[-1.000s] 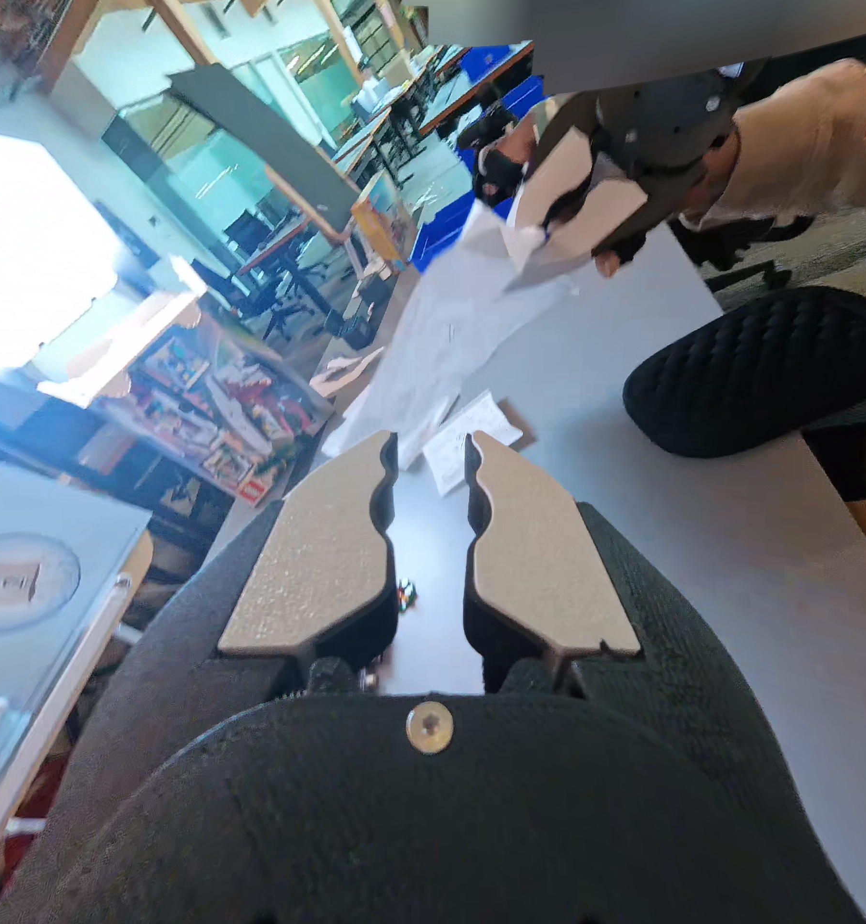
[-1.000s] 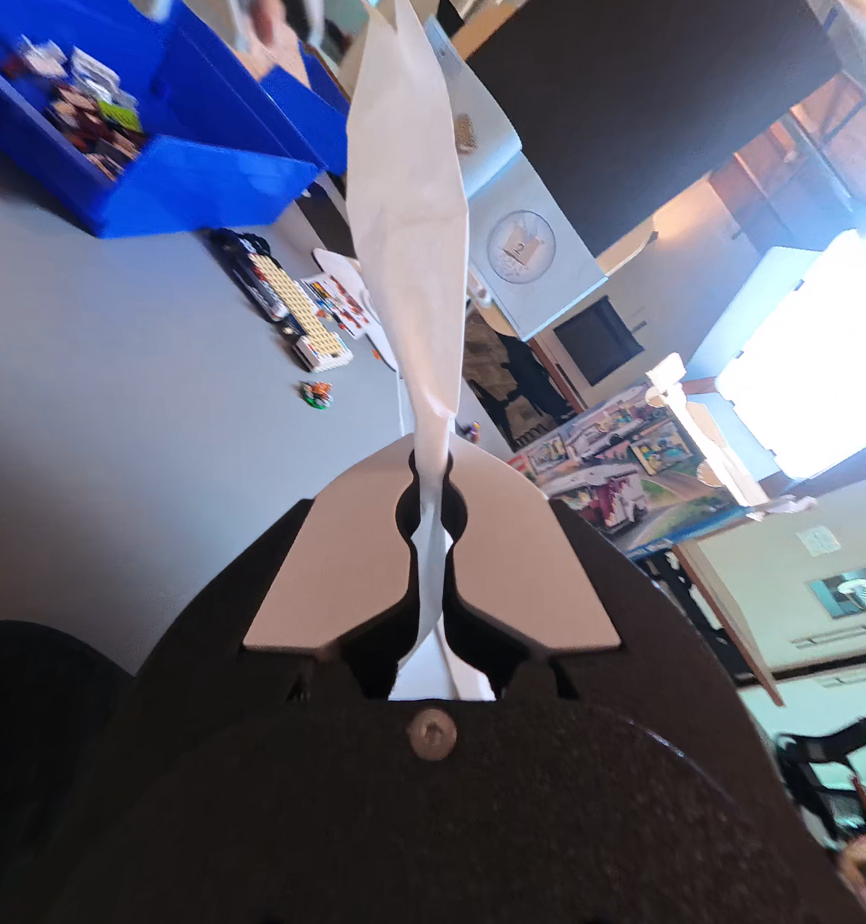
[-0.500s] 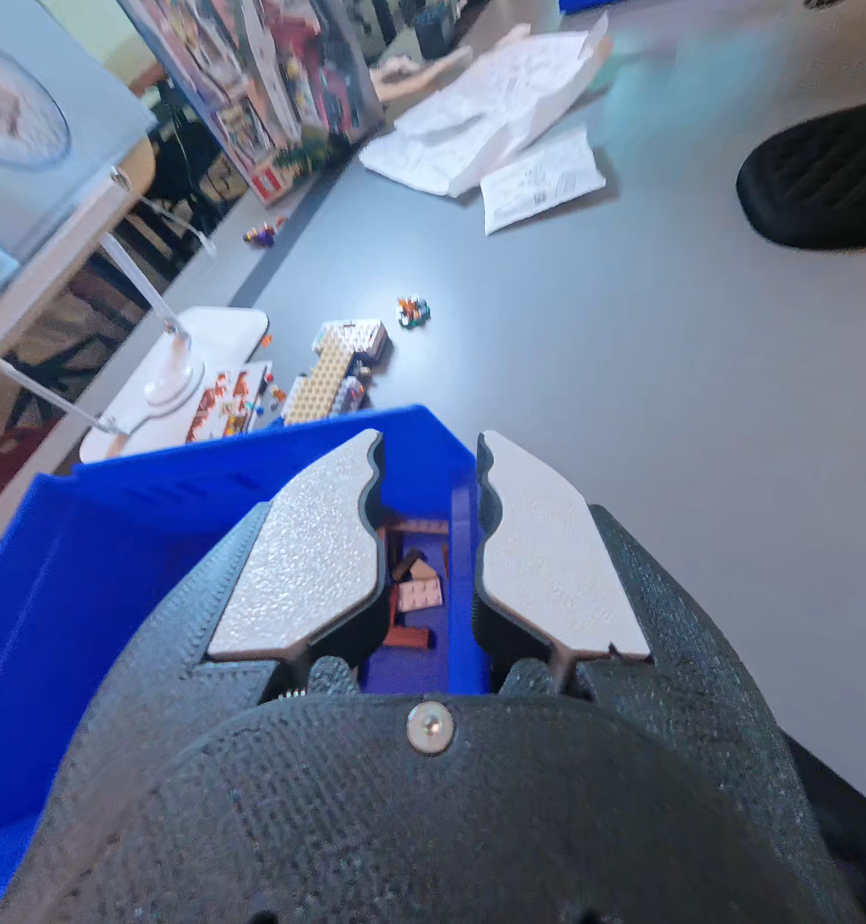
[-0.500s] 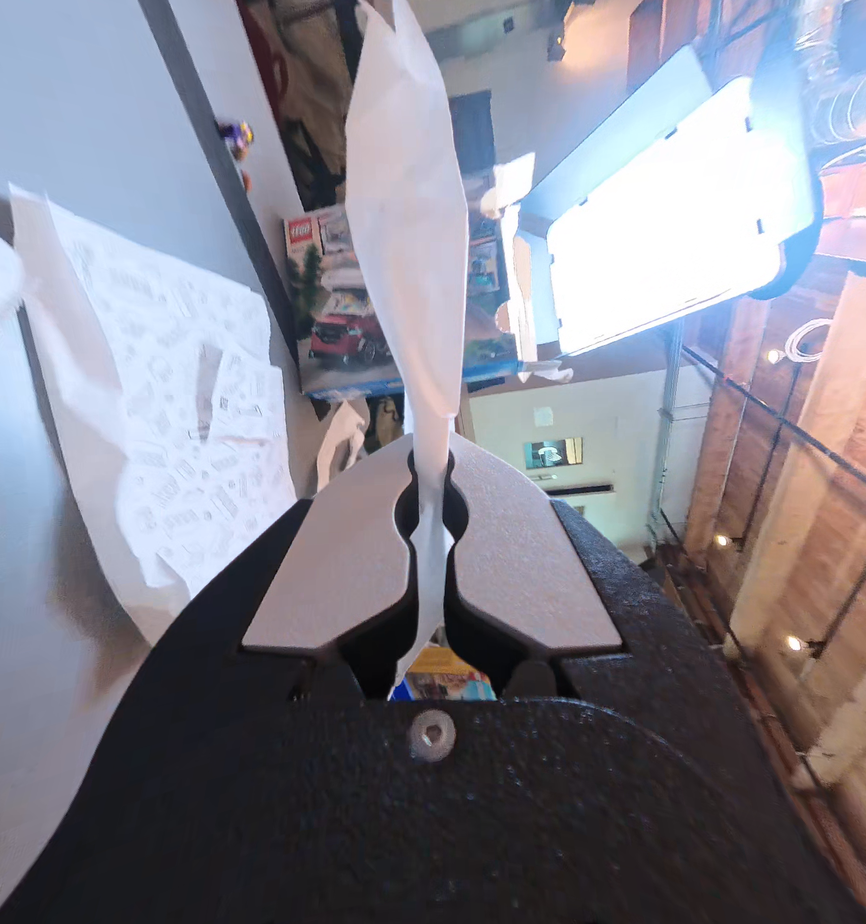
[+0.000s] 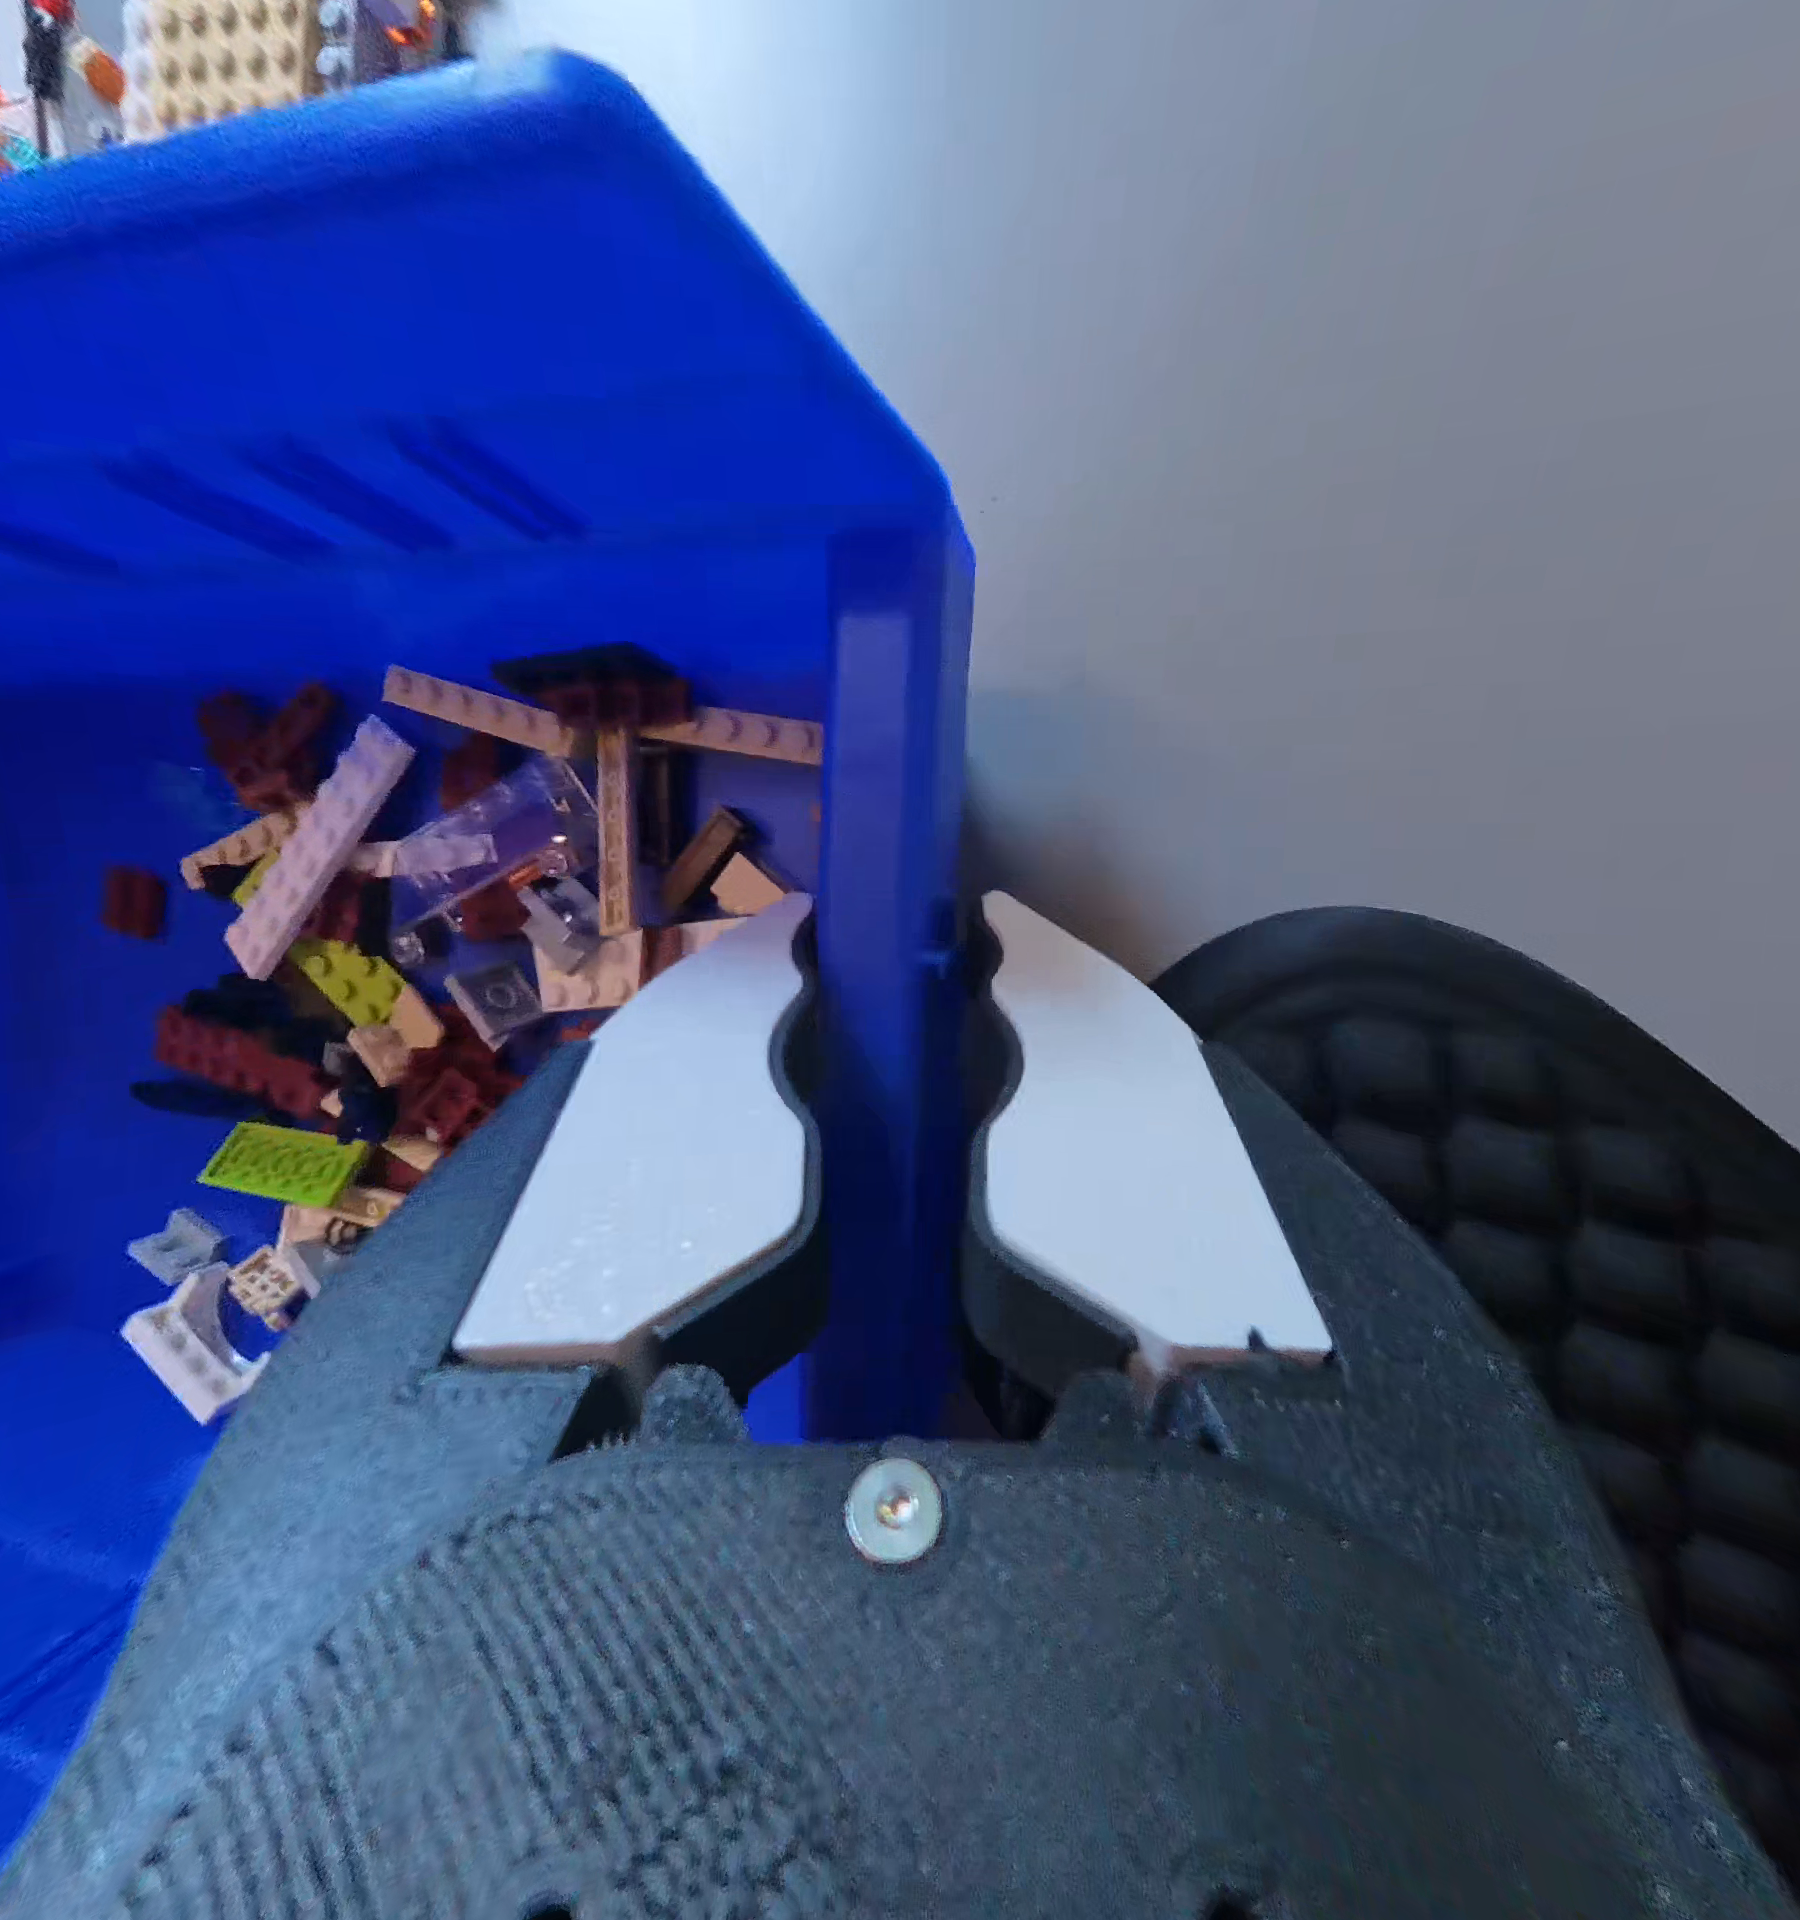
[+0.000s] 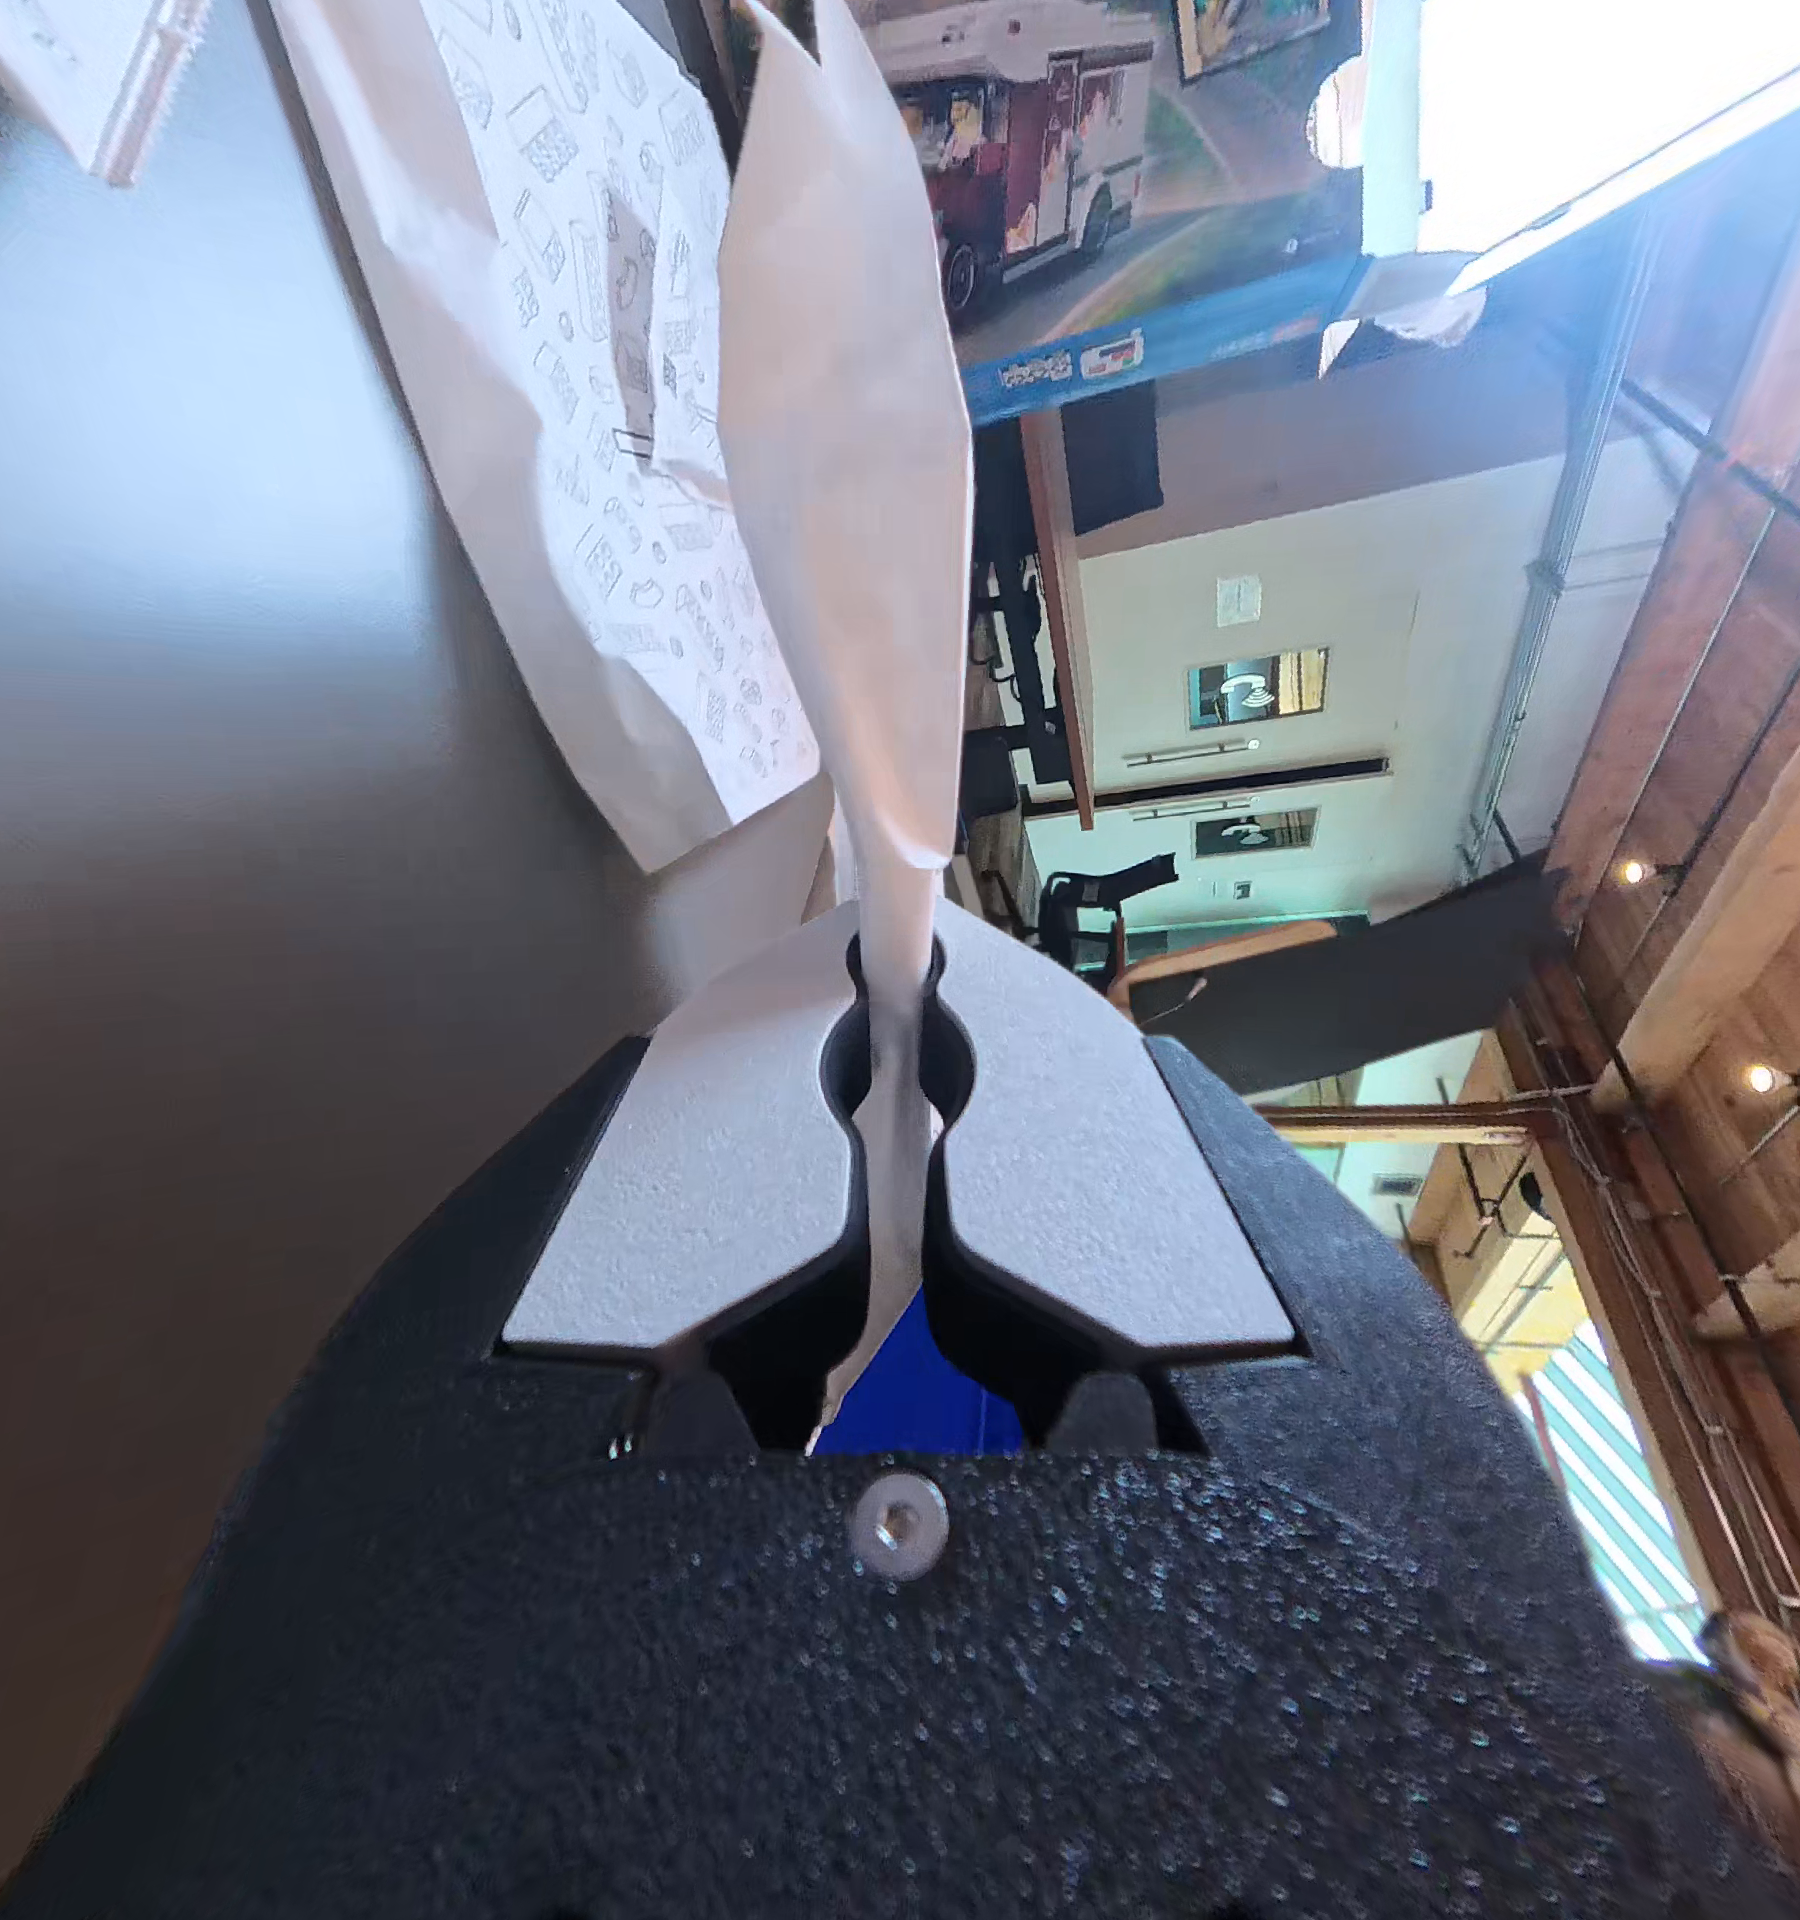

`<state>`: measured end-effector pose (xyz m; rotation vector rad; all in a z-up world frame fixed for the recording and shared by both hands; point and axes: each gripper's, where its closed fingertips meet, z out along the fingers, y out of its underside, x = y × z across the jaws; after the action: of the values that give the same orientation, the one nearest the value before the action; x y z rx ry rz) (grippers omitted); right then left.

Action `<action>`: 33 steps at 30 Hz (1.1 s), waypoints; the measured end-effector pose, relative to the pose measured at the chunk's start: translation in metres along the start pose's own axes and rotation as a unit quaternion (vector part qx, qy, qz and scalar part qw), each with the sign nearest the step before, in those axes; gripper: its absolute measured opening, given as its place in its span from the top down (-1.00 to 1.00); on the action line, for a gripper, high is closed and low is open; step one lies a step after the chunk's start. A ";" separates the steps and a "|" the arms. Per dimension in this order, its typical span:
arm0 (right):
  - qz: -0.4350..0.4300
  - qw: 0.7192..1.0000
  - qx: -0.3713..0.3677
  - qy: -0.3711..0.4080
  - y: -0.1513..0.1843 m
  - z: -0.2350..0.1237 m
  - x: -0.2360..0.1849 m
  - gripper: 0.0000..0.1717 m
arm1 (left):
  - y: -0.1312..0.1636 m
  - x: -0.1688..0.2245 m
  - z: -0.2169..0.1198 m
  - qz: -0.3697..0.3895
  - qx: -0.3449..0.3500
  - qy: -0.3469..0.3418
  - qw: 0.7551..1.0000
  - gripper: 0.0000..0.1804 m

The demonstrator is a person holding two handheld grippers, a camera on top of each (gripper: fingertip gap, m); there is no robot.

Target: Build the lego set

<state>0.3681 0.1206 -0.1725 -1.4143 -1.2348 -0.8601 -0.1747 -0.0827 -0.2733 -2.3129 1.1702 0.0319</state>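
A: Where does the left gripper sit against the blue bin?

B: Astride the bin's near side wall. One finger is inside the bin, the other outside over the grey tabletop, and the wall runs straight down the gap, its long edge in line with the fingers. The jaws look closed onto that wall, though the blur makes it hard to tell how firmly the pads press.

A: What is in the bin?

B: A loose heap of toy bricks just inside the wall from the inner finger: dark red, tan, pale grey and lime green pieces, some clear ones, mostly flat plates lying every which way. Outside the wall, just beside the outer finger, is a black quilted pad.

A: And the right gripper?

B: Its jaws are pressed nearly together, pinching a white paper bag by a narrow crumpled neck. The bag stands out past the fingertips along the finger line and widens away from them. Behind the bag, a printed white sheet lies on the tabletop, with a colourful toy box farther beyond it.

A: Which gripper is nearer the bin?

B: The left; it is on the bin. Only a blue patch shows behind the right jaws.
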 end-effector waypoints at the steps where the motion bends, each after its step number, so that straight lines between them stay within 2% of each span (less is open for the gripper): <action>1: 0.006 1.000 -0.001 -0.002 0.003 -0.009 -0.004 0.96 | 0.003 -0.002 -0.001 -0.012 -0.003 -0.001 1.000 0.71; 7: 0.017 0.999 -0.038 -0.034 0.019 -0.051 -0.034 0.96 | 0.028 -0.012 -0.011 -0.056 -0.022 -0.026 0.998 0.71; 11: 0.018 0.997 -0.045 -0.059 0.019 -0.059 -0.054 0.95 | 0.051 -0.028 -0.019 -0.098 -0.027 -0.058 0.993 0.71; 17: 0.003 0.997 -0.028 -0.077 0.011 -0.038 -0.067 0.96 | 0.083 -0.058 -0.029 -0.122 -0.018 -0.094 0.988 0.70; 27: -0.016 0.997 0.021 -0.071 -0.013 0.023 -0.066 0.97 | 0.130 -0.108 -0.042 -0.147 -0.017 -0.149 0.978 0.69; 30: -0.010 0.998 0.034 -0.042 -0.025 0.035 -0.052 0.95 | 0.131 -0.114 -0.047 -0.163 -0.002 -0.162 0.973 0.59; 33: 0.005 0.999 0.047 -0.009 -0.036 0.028 -0.024 0.95 | 0.117 -0.117 -0.063 -0.180 0.040 -0.180 0.966 0.48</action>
<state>0.3248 0.1405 -0.1928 -1.3546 -1.2648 -0.7723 -0.3487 -0.0822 -0.2427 -2.2893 0.5543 0.2561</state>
